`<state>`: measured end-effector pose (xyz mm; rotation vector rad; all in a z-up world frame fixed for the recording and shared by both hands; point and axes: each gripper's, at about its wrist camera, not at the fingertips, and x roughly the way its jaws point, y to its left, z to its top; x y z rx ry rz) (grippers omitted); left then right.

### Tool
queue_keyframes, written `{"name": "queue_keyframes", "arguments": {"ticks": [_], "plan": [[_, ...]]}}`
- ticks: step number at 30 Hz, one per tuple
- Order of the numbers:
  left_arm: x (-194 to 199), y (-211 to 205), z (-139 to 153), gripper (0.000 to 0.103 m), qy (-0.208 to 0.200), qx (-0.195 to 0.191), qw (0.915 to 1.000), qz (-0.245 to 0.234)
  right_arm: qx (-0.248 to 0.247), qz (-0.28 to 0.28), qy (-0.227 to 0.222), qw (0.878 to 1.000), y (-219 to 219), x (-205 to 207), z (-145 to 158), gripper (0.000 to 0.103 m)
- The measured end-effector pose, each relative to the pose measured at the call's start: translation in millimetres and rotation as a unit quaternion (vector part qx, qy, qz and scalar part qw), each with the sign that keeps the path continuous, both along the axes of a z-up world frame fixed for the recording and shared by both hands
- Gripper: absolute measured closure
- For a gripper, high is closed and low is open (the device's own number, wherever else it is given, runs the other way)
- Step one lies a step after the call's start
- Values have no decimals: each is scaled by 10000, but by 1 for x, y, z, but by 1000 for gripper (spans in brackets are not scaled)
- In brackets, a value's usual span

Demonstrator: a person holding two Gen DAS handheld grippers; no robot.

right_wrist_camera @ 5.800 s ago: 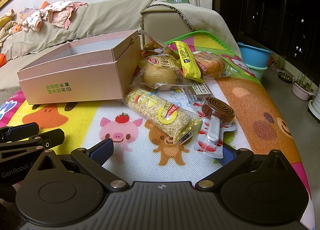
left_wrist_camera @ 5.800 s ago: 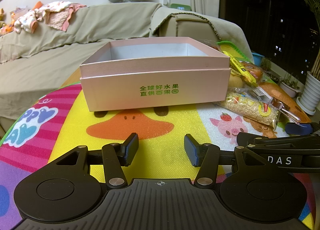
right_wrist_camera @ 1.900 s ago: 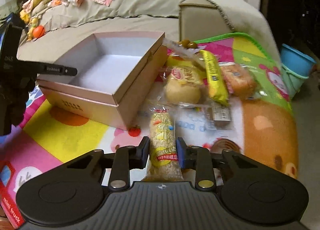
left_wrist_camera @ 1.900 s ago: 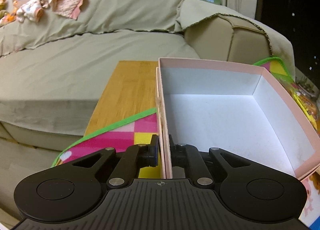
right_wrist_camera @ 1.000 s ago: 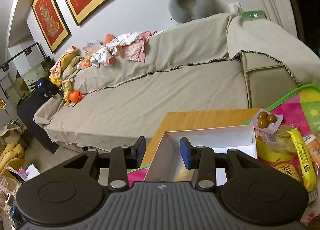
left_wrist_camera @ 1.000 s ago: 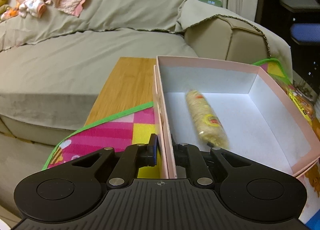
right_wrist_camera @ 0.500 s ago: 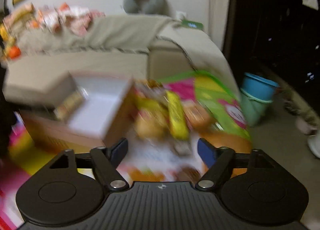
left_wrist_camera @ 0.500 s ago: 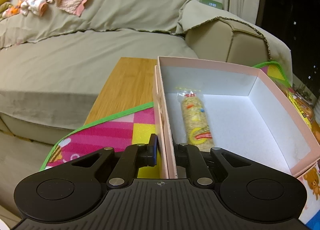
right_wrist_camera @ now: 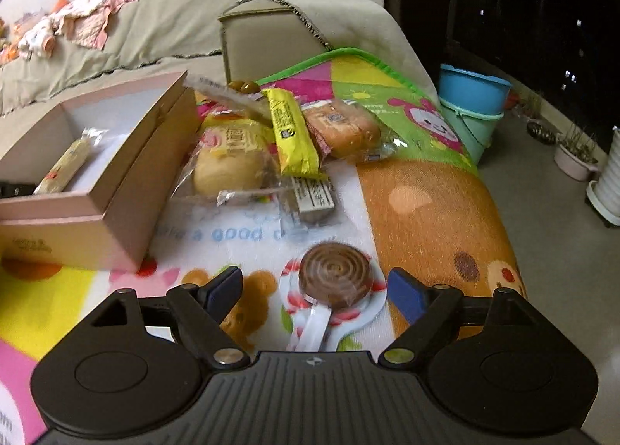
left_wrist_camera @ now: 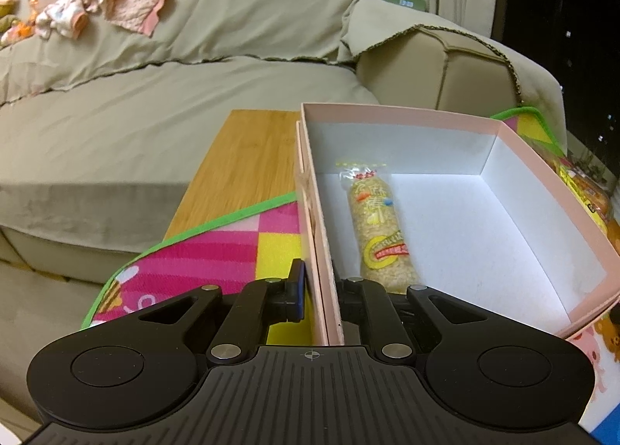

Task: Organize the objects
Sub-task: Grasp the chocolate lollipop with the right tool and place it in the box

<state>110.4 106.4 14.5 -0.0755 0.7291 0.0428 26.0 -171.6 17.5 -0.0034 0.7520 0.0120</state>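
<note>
A pink box with a white inside stands on a colourful mat. My left gripper is shut on the box's near left wall. A long rice-snack packet lies inside the box along that wall; it also shows in the right wrist view. My right gripper is open and empty, low over a brown spiral lollipop in its wrapper, which lies between the fingers. The box stands to its left.
Right of the box lie a round bun packet, a yellow bar, a bread packet and a small grey packet. A sofa stands behind the table. Blue tubs stand on the floor at right.
The rice-snack packet went from my right gripper into the box. My right gripper then opened, swung back right and came down over the lollipop. My left gripper kept its hold on the box wall.
</note>
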Motion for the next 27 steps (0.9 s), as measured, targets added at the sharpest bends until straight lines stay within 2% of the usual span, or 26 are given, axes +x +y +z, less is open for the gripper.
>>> {"name": "queue_keyframes", "arguments": {"ticks": [1, 3, 4, 5, 6, 13, 17, 27], "plan": [[0, 0, 0, 92, 5, -10, 10000, 2, -20, 9, 1, 10000, 1, 3, 2, 21], [0, 1, 0, 92, 9, -28, 10000, -1, -114, 75, 4, 9999, 4, 4, 3, 32], [-1, 0, 0, 92, 8, -31, 10000, -1, -150, 128, 4, 9998, 5, 3, 5, 45], [0, 0, 0, 92, 9, -33, 10000, 2, -195, 184, 20, 9996, 7, 2, 7, 53], [0, 1, 0, 92, 8, -32, 10000, 2, -225, 244, 49, 9994, 8, 1, 10, 57], [0, 1, -1, 91, -2, -57, 10000, 4, -237, 562, 167, 9980, 12, -21, 29, 58], [0, 1, -1, 91, -12, -81, 10000, 8, 48, 763, 35, 9971, 13, -34, 58, 58], [-1, 2, -1, 91, -13, -130, 9999, 4, 338, 1544, -935, 9830, 49, -41, 147, 58]]}}
